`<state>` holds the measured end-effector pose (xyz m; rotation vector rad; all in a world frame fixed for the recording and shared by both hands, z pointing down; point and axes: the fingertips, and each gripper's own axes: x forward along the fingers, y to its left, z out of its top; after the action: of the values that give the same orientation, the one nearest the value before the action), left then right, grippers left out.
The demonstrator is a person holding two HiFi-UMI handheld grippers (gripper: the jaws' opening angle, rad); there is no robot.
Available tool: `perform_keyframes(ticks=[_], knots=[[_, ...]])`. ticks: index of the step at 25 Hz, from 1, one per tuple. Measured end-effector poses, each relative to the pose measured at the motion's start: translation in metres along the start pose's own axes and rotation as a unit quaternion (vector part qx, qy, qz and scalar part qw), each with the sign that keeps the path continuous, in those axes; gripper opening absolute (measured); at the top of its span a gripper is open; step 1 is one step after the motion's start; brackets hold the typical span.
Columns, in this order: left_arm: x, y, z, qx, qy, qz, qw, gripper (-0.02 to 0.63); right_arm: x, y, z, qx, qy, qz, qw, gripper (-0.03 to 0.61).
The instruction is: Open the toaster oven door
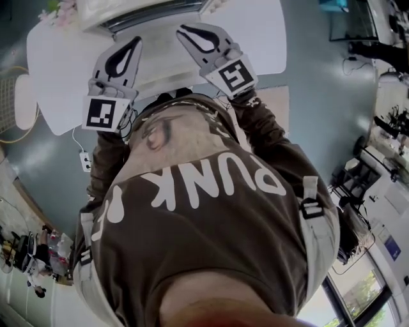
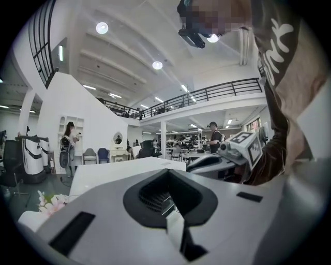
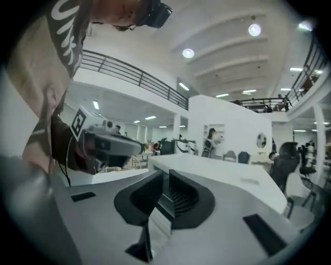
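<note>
The white table (image 1: 268,38) fills the top of the head view. On its far side stands the toaster oven (image 1: 128,7), cut by the upper edge of the picture, so only its white front and a dark band across it can be seen. Whether that band is the door handle or the glass cannot be told. Such a door is probably a stiff panel, hinged at the bottom, with a smooth bar along its top edge; it should swing down with little force. The oven itself looks light and may slide on the table if it is pulled hard, and the glass is fragile. The best place to hold is probably the middle of the bar. Both grippers hang just before the oven, touching nothing. The left gripper (image 1: 136,41) has its jaws together and empty. The right gripper (image 1: 182,29) shows only a narrow slit between its jaws, also empty, too narrow to take a bar.
</note>
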<state>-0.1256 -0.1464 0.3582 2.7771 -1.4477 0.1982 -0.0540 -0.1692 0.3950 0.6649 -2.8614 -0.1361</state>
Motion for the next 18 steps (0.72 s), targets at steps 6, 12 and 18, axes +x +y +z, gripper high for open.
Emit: perform_keyframes(ticks=[6,12,18], knots=[[-0.002,0.013,-0.005,0.010,0.003,0.022,0.9997,0.003,0.031,0.028,0.038,-0.034,-0.030,0.046,0.998,0.009],[0.001,0.017,-0.010,0.007,0.008,0.025,0.9996,0.003,0.034,0.025,0.030,-0.028,-0.023,0.047,0.998,0.008],[0.005,0.014,-0.009,0.008,0.009,0.023,0.9997,0.003,0.029,0.020,0.026,-0.018,-0.019,0.039,0.999,0.008]])
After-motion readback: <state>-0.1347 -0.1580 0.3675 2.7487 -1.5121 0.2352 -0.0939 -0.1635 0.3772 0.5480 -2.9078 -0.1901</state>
